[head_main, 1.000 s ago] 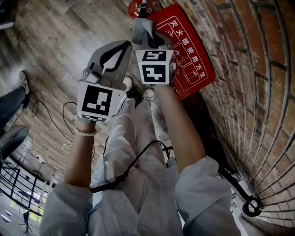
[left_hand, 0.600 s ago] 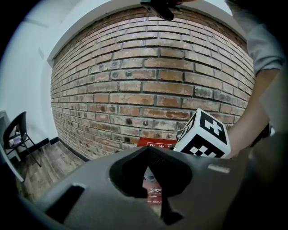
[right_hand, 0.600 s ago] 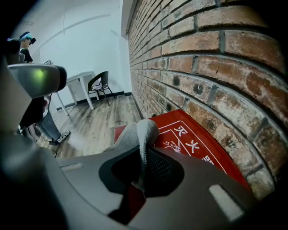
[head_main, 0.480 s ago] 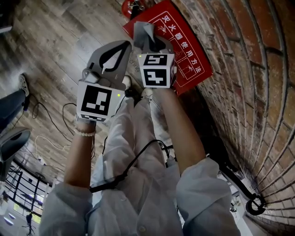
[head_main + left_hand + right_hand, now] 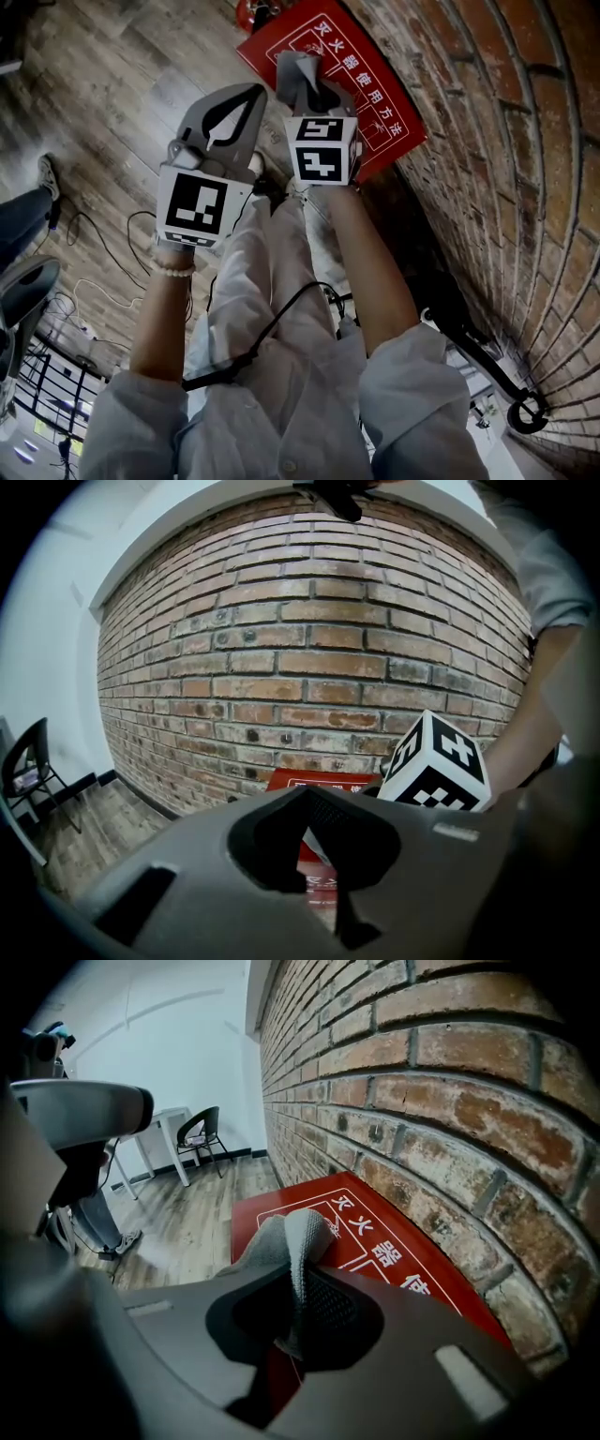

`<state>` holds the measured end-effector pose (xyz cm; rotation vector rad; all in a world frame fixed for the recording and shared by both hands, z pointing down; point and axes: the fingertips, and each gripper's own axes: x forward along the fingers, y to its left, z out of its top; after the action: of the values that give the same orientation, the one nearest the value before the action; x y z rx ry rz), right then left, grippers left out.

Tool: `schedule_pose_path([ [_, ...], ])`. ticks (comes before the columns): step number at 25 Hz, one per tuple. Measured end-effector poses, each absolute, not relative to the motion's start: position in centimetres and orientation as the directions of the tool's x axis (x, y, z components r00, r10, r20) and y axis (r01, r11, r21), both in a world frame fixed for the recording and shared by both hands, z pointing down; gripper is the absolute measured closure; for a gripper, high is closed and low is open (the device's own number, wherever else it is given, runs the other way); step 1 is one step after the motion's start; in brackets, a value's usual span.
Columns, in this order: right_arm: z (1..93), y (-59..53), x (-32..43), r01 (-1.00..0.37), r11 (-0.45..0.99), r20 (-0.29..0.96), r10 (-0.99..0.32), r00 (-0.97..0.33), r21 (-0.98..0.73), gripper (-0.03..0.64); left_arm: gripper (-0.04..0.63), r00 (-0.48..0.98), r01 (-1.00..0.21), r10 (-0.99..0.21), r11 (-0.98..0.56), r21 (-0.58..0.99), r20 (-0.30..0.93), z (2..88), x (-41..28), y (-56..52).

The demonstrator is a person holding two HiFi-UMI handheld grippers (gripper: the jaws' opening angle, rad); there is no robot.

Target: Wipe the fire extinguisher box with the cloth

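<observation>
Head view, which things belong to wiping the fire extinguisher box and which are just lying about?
Job: cloth, clamped in the right gripper; red fire extinguisher box.
Lying about: floor cables; chair; bystander's shoe; left gripper, shut and empty.

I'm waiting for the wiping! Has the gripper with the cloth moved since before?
Yes. Against the fire extinguisher box, the right gripper and cloth shifted from its edge to over its lid.
</observation>
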<state>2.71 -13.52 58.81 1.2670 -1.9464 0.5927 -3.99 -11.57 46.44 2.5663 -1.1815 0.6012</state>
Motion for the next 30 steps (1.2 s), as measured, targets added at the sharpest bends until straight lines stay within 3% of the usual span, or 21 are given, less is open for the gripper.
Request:
schedule_pose_path([
  [30, 59.0, -5.1, 10.3, -0.956, 0.293, 0.792, -0.589, -0.16, 0.024, 0.594, 0.598, 0.619, -0.733, -0.637, -0.679, 0.045, 0.46, 45.5, -0.2, -8.1],
])
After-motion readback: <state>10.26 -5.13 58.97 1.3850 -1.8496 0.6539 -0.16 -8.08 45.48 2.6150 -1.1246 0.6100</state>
